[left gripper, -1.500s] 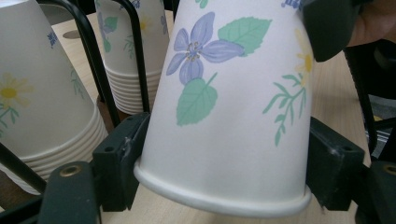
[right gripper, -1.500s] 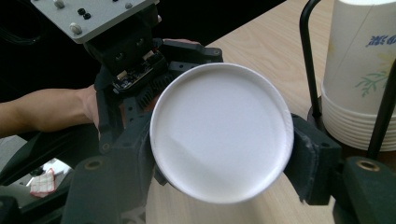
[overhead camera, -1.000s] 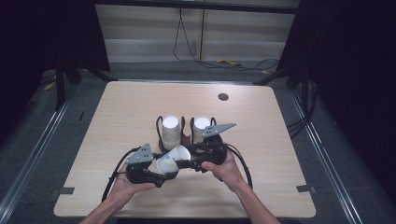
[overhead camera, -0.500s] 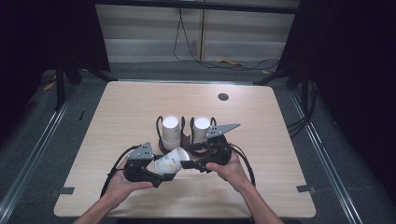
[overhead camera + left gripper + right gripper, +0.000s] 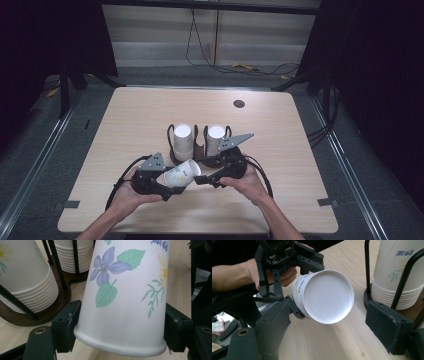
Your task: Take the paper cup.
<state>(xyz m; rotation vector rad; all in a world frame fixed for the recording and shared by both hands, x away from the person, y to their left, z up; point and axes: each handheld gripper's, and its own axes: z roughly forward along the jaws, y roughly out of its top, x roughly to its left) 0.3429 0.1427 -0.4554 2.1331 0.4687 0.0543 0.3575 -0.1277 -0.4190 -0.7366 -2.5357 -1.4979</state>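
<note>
Left gripper (image 5: pixel 172 186) holds paper cup (image 5: pixel 182 174) above wooden table (image 5: pixel 280 135).

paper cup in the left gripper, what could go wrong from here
1. The left gripper pinches the paper cup near its rim; the thin wall could crease or the cup could slip out.
2. The right gripper stands open around the cup's closed bottom; if it closes off-centre it may dent the cup or twist it out of the left jaws.
3. The cup holder with its two stacks stands just behind; a careless swing could knock it.
</note>
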